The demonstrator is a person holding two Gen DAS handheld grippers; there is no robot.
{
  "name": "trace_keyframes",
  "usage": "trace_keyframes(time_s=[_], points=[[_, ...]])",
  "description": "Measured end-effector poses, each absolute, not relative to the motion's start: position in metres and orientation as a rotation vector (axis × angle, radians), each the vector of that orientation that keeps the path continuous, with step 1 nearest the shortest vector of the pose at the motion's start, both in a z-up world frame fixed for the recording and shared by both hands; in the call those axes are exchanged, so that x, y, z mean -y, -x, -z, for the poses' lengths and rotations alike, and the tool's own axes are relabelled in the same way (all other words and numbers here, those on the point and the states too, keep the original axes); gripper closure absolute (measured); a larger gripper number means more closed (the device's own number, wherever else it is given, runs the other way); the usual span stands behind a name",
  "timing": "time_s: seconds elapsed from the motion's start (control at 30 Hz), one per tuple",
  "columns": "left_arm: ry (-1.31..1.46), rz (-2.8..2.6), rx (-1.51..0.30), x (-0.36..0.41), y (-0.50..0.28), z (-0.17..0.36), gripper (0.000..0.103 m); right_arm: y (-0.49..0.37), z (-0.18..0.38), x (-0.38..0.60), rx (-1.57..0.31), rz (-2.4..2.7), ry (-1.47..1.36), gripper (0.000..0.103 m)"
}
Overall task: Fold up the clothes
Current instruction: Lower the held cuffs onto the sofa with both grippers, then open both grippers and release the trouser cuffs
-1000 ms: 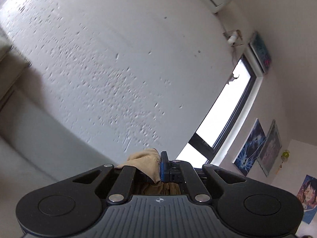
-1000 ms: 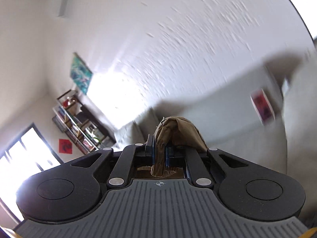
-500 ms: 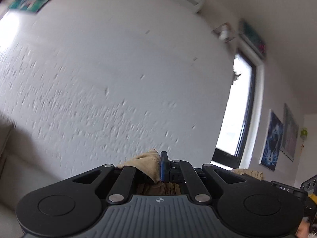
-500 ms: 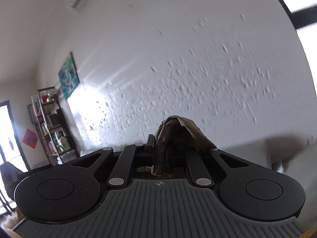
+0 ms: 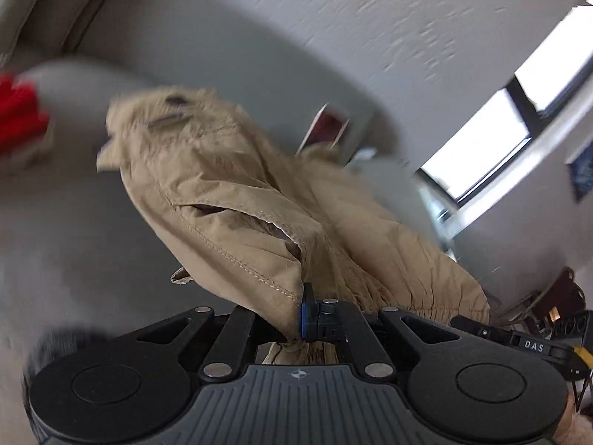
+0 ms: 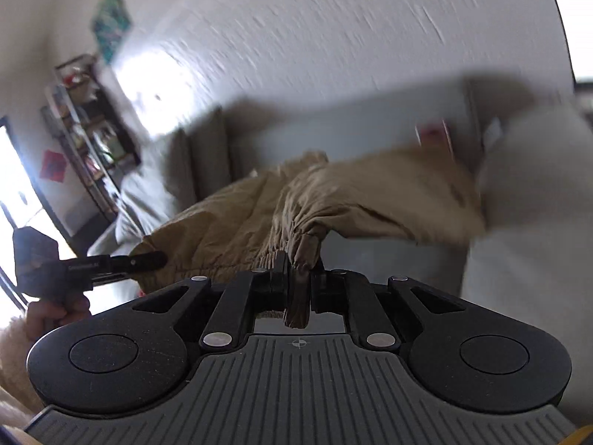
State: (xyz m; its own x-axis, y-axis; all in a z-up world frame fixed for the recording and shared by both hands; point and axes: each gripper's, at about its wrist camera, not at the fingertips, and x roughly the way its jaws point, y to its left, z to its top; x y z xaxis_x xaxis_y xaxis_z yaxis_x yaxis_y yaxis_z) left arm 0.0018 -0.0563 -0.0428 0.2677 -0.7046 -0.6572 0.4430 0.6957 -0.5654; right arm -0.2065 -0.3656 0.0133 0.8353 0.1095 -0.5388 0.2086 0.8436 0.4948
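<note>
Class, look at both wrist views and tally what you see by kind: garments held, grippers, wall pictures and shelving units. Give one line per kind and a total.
Tan garment: 1, clamped at both ends
Grippers: 2, left gripper and right gripper, jaws shut on the cloth
Wall pictures: 2, teal picture and red picture
Shelving unit: 1
Total: 6
</note>
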Motion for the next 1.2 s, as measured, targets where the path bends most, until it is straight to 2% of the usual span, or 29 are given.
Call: trace_keyframes(time_s=[0.17,0.33,0.37,0.4,0.43,0.47,0.5,0.53,0.57,0.63,0.7,0.87,1.07,1.2], points=[[0.289,0.648,-1.241,0.064,-0.008,0.110,0.101,0.203,0.125,0.369,-0.919,0.217,-0.790,0.093],[0.258,0.626,-1.262,0.067,-0.010,0.111,0.099,0.201,0.137,0.376,-0.954,0.234,-0.827,0.093],[0.240,0.621,-1.260,0.068,-0.008,0.108,0.096,0.200,0.136,0.378,-0.962,0.230,-0.821,0.092],[0.219,0.626,-1.251,0.069,-0.005,0.102,0.090,0.199,0.134,0.378,-0.977,0.232,-0.827,0.083],[0.196,0.644,-1.231,0.071,0.000,0.093,0.086,0.198,0.132,0.378,-0.996,0.237,-0.838,0.068],[0.174,0.662,-1.211,0.072,0.004,0.084,0.076,0.197,0.130,0.377,-1.014,0.242,-0.849,0.064],[0.151,0.680,-1.191,0.074,0.009,0.074,0.065,0.199,0.126,0.376,-1.018,0.239,-0.863,0.062],[0.128,0.697,-1.171,0.076,0.014,0.065,0.057,0.202,0.120,0.375,-1.014,0.231,-0.879,0.055],[0.105,0.715,-1.151,0.078,0.018,0.055,0.053,0.205,0.114,0.374,-1.011,0.224,-0.895,0.052],[0.060,0.749,-1.110,0.081,0.028,0.037,0.052,0.214,0.093,0.376,-0.977,0.221,-0.895,0.051],[0.015,0.783,-1.068,0.084,0.037,0.018,0.044,0.221,0.065,0.378,-0.926,0.220,-0.869,0.051],[-0.065,0.878,-0.979,0.121,0.045,-0.012,0.034,0.231,-0.005,0.389,-0.745,0.195,-0.786,0.046],[-0.069,0.958,-0.973,0.200,0.027,-0.026,0.037,0.199,-0.060,0.423,-0.666,0.276,-0.601,0.045],[-0.002,1.024,-0.937,0.246,0.008,-0.041,0.034,0.170,-0.097,0.453,-0.617,0.314,-0.472,0.045]])
